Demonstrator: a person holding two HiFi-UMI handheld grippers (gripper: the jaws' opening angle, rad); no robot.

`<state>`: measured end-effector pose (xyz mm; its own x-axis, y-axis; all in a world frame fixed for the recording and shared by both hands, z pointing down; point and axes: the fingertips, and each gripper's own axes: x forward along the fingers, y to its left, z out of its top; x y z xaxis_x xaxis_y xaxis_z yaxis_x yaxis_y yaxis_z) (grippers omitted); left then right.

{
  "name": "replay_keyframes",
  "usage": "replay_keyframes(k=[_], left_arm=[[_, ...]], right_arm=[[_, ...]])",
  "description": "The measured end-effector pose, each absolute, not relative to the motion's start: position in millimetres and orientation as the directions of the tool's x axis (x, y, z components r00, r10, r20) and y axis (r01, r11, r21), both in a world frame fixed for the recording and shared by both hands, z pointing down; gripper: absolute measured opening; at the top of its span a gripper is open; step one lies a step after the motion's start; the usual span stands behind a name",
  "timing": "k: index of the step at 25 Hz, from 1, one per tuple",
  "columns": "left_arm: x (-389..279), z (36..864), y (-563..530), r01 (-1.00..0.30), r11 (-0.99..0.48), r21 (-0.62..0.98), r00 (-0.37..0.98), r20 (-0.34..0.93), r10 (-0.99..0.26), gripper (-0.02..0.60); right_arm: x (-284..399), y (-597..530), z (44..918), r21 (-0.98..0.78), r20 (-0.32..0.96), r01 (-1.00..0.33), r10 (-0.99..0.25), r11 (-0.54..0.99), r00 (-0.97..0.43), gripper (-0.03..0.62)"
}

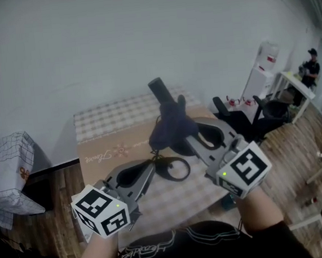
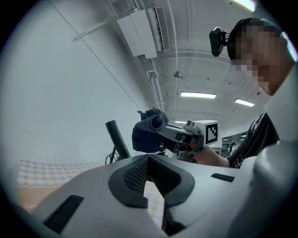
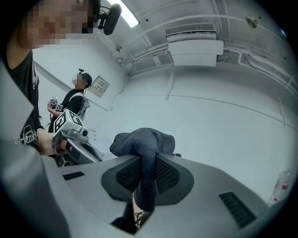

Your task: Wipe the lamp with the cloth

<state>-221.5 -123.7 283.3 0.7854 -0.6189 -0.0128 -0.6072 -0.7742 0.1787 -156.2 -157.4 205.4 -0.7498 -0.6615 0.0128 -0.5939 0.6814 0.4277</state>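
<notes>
head view, centre of the frame: black lamp [image 1: 161, 92] upright on the table [image 1: 101, 121], round base toward the lower middle, thick stem slanting up and to the left. draped against the stem just below its tip, a dark blue cloth [image 1: 171, 127], pinched in the right gripper [image 1: 187, 133] reaching in from the lower right. right gripper view: jaws closed on a fold of the cloth, bunched above the pads and hanging down between them. left gripper [image 1: 151, 165] low at the lower left of the lamp, tips just beside the round base; touching or not, impossible to tell. left gripper view: jaws together at the tips, nothing held, only a sliver of checked table covering behind them; beyond, the lamp stem left of centre and the cloth in the other gripper.

underneath, table covered in pale check, with a tan band bearing faint script across the middle. around it, wood-plank floor [image 1: 59, 186] and a plain white wall [image 1: 113, 39] filling the upper frame. upper right: black office chair [image 1: 264, 115], white desk [image 1: 293, 87], a person [image 1: 312, 67] standing by it, a tall white appliance [image 1: 258, 79] against the wall. overhead in the left gripper view, air conditioner [image 2: 144, 30] and ceiling strip lights [image 2: 198, 95].

left edge of the head view: white grid-patterned bag [image 1: 8, 160] on a dark stand, contents not visible.
</notes>
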Motion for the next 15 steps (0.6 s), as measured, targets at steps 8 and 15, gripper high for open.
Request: replay_keyframes(k=[8, 15], left_arm=[[-242.9, 297.2, -159.4, -0.607, -0.765, 0.215, 0.780, -0.023, -0.625, -0.002], [-248.0, 310.3, -179.2, -0.595, -0.768, 0.236, 0.786, -0.026, -0.617, -0.002]], right_arm=[[-179.4, -196.7, 181.5, 0.532, 0.003, -0.594, -0.702, 0.604, -0.712, 0.057], [-193.3, -231.2, 164.8, 0.622, -0.026, -0.583, -0.731, 0.522, -0.682, 0.057]])
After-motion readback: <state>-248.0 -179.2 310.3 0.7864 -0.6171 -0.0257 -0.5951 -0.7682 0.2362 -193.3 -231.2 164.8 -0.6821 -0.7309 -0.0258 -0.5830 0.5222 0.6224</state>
